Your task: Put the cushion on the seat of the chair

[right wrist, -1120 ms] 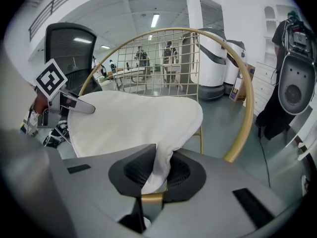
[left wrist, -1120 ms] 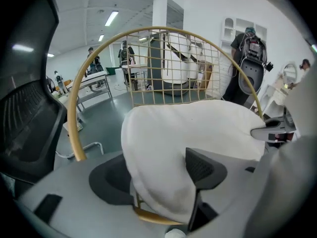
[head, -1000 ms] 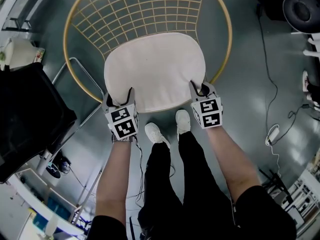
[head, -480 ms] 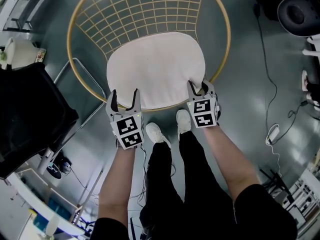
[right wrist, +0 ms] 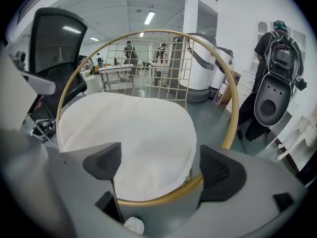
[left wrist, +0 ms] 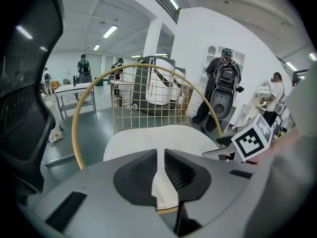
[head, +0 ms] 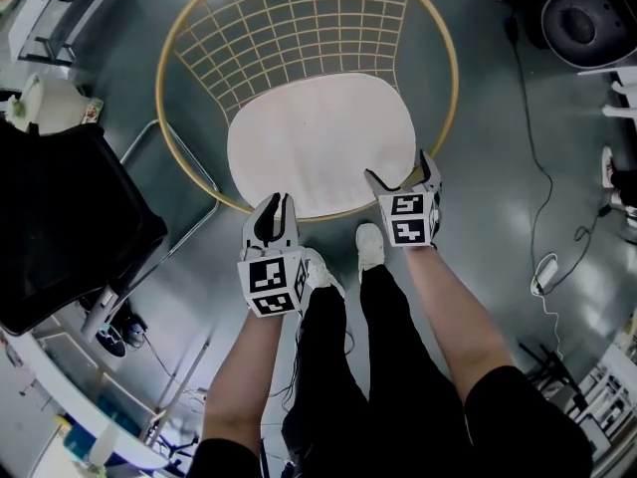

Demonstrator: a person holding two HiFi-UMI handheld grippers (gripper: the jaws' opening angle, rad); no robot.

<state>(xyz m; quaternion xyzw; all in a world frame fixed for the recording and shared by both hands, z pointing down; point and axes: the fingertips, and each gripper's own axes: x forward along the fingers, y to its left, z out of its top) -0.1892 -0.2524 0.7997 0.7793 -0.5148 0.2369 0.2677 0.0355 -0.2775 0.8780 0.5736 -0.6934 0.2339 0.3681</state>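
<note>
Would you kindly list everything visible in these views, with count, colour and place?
wire chair: one, gold, middle of the floor.
cushion: one, white, lying on the chair's seat.
office chair: one, black, at left.
power strip: one, white, on the floor at right.
bystanders: several, mostly dark clothes, in the background.
sneakers: two, white, below the chair's front rim.
left gripper: one, grey, at the front rim; jaws just closed, nothing between them.
right gripper: one, grey, at the cushion's front edge; jaws just opened, pads not pressing it.
</note>
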